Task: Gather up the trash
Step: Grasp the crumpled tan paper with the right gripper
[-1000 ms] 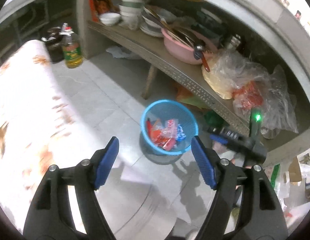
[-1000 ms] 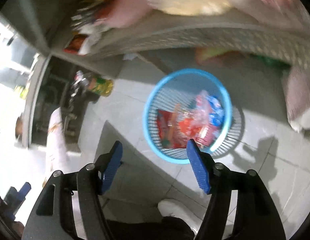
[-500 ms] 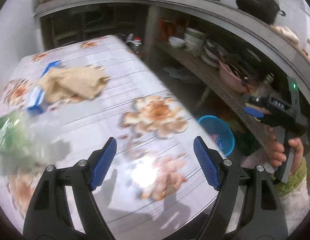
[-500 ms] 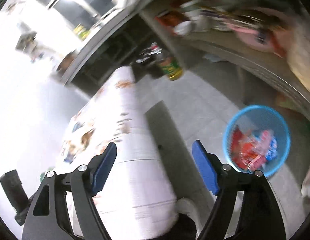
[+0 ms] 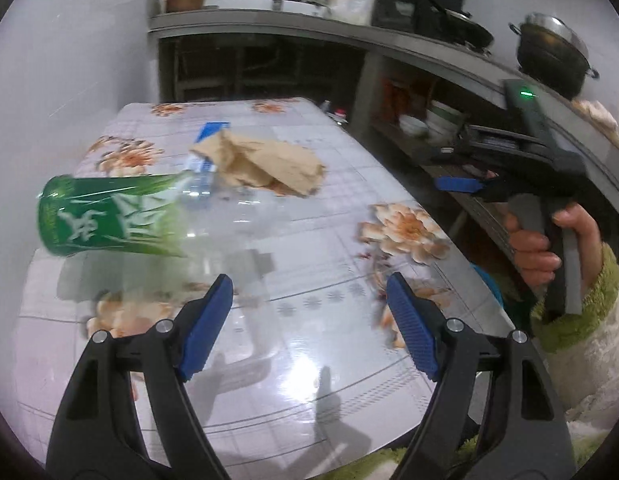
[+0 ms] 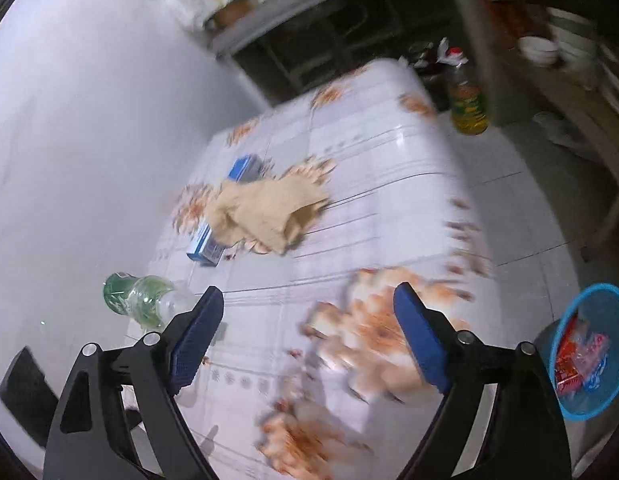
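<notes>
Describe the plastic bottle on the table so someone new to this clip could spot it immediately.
Start at the floral tablecloth covering the table. On its left side, near the white wall, a clear plastic bottle lies on its side, ahead of the left claw. Unlike the crumpled brown paper and blue box farther back, it is see-through with a green label bearing white characters.

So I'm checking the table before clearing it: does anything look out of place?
Yes. A clear plastic bottle with a green label lies on its side near the table's left edge, and crumpled brown paper sprawls over a blue box.
</notes>
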A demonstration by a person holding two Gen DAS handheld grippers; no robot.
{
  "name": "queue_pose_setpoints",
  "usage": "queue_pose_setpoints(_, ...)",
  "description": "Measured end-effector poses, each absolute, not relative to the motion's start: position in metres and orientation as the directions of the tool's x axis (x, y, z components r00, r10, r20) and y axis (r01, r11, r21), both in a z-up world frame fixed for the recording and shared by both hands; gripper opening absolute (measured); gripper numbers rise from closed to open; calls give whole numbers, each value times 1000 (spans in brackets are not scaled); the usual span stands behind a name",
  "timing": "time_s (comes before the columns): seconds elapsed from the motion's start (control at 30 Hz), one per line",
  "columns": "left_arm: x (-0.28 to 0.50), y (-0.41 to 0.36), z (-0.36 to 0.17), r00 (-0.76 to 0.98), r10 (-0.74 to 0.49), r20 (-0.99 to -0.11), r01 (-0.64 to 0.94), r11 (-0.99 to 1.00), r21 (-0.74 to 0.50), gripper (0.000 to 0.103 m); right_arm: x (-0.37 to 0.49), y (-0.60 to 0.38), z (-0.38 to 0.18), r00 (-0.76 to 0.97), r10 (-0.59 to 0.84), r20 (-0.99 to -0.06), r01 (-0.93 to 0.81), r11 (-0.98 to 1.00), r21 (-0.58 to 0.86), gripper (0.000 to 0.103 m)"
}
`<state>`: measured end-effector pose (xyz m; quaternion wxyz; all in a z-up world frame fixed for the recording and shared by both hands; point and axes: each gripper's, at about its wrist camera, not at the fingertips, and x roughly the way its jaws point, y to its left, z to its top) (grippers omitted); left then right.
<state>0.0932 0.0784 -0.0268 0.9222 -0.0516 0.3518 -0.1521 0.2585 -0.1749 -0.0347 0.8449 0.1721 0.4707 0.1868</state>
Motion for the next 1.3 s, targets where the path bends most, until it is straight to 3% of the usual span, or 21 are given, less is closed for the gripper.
queue_pose_setpoints(0.17, 93, 96, -26, 722, -317, -615, 214, 947, -238, 75, 328, -130, -51, 380, 476, -793, -100, 874, 476, 86)
queue_pose_setpoints(0.43, 88, 111, -26, 736, -292, -610, 178, 954, -243, 75, 412, -57, -80, 316, 361, -877, -88, 932, 352, 88)
queue_pose_setpoints(0.77, 82, 145, -23, 759, -236, -607, 89, 961, -262, 75, 427, -9, -100, 360, 210, -909, -179, 972, 154, 88)
queue_pose_setpoints(0.97, 86, 157, -21, 763, -221, -608, 60, 960, -274, 75, 419, -4, -101, 424, 92, -901, -235, 972, -11, 65)
queue_pose_setpoints(1.3, 100, 164, 2, 789, -214, -576, 71, 963, -261, 75, 402, -28, -98, 451, 117, -885, -248, 969, 2, 31)
